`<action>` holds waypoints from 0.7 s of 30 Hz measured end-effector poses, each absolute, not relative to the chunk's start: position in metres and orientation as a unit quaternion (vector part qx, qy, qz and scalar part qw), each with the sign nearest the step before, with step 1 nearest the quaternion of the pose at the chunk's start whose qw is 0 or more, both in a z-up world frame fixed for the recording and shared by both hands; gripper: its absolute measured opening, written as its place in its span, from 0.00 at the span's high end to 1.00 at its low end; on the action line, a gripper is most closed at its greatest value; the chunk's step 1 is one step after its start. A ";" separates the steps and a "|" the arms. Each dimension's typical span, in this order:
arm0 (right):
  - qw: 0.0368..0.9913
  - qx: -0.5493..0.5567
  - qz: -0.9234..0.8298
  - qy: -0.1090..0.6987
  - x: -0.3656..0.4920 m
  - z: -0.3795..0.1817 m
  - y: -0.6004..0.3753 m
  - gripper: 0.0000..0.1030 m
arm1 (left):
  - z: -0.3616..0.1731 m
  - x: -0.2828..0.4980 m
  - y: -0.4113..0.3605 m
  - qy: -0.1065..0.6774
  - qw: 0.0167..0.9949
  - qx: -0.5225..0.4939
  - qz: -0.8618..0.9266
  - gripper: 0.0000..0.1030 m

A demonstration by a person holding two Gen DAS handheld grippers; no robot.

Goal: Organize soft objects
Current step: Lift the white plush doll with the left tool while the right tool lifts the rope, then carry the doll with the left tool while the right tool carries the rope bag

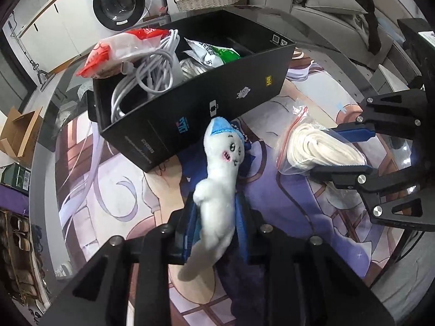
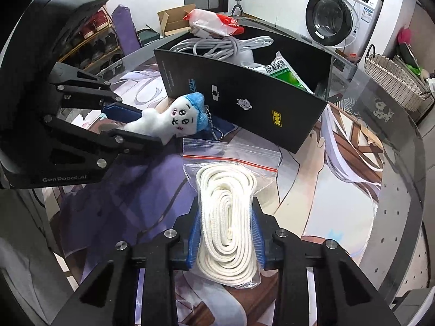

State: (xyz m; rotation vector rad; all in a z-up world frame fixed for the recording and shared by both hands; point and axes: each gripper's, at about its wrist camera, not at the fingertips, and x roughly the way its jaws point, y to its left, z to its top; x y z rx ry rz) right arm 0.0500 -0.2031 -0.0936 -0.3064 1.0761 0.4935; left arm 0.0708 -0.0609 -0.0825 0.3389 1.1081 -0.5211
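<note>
A small white plush toy [image 1: 220,174] with a blue cap and a bead chain is clamped in my left gripper [image 1: 216,201], which is shut on its body; the head sticks out past the fingertips. The right wrist view shows the same plush toy [image 2: 179,114] in the left gripper [image 2: 149,126], just in front of the black box [image 2: 244,100]. My right gripper [image 2: 226,203] is shut on a zip bag of coiled white rope [image 2: 228,233]. From the left wrist view, the bag [image 1: 307,144] and right gripper [image 1: 326,150] are at the right. Both items are low over the printed mat.
The open black box [image 1: 217,92] holds white cables [image 1: 152,70], a red-and-white packet [image 1: 119,51] and a green packet [image 1: 217,51]. Beyond the round glass table edge [image 2: 402,184] are a wicker basket [image 2: 394,81], a washing machine [image 2: 334,16] and a cardboard box [image 1: 19,135].
</note>
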 end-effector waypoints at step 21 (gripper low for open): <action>0.914 -0.077 0.237 0.320 0.028 -0.016 -0.217 0.69 | -0.015 0.054 -0.043 0.361 0.896 0.118 -0.232 0.76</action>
